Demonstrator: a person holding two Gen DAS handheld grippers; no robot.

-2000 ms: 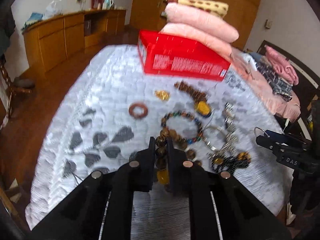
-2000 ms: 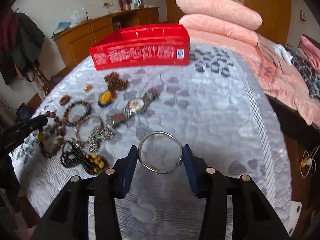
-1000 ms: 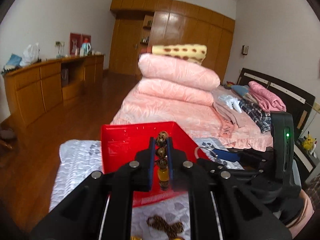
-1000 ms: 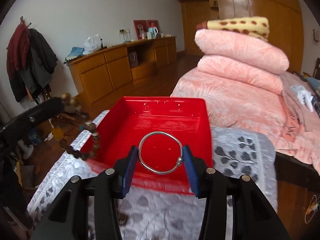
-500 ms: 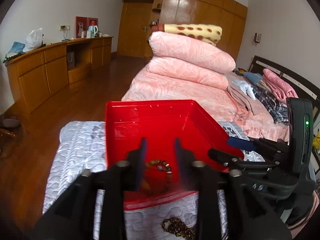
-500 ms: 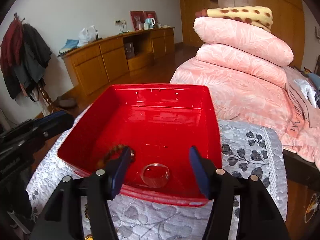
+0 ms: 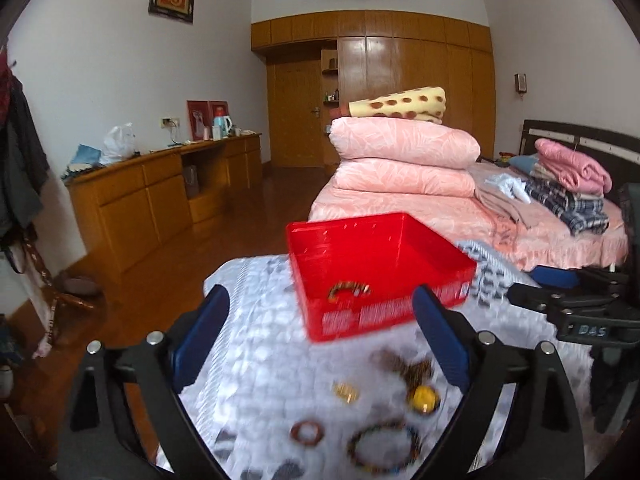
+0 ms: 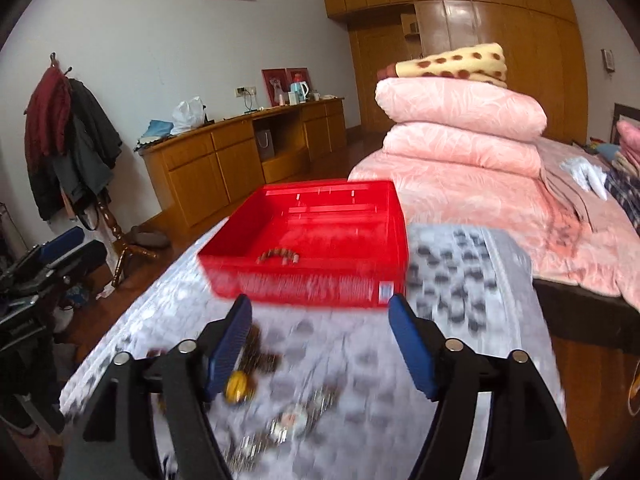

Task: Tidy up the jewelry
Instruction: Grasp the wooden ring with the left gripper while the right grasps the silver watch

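A red tray (image 7: 400, 312) stands at the far end of the white patterned table; it also shows in the right wrist view (image 8: 304, 284). A brown bead bracelet (image 7: 349, 291) lies inside it, also seen from the right (image 8: 279, 257). My left gripper (image 7: 320, 340) is open and empty, held above the table short of the tray. My right gripper (image 8: 320, 340) is open and empty too. Loose jewelry lies on the cloth: a yellow stone pendant (image 7: 423, 396), a brown ring (image 7: 307, 432), a multicolour bead bracelet (image 7: 384, 446), a gold piece (image 7: 346, 392), and a watch (image 8: 292, 420).
The other gripper shows at the right edge of the left wrist view (image 7: 580, 312). A bed with stacked pink quilts (image 8: 460, 136) stands beyond the table. A wooden sideboard (image 7: 160, 200) lines the left wall. A coat rack (image 8: 72, 132) stands at the left.
Both grippers opened over the red tray and dropped the bead bracelet and the metal bangle into it. Both have since pulled back and opened wider; the loose jewelry is in view again.
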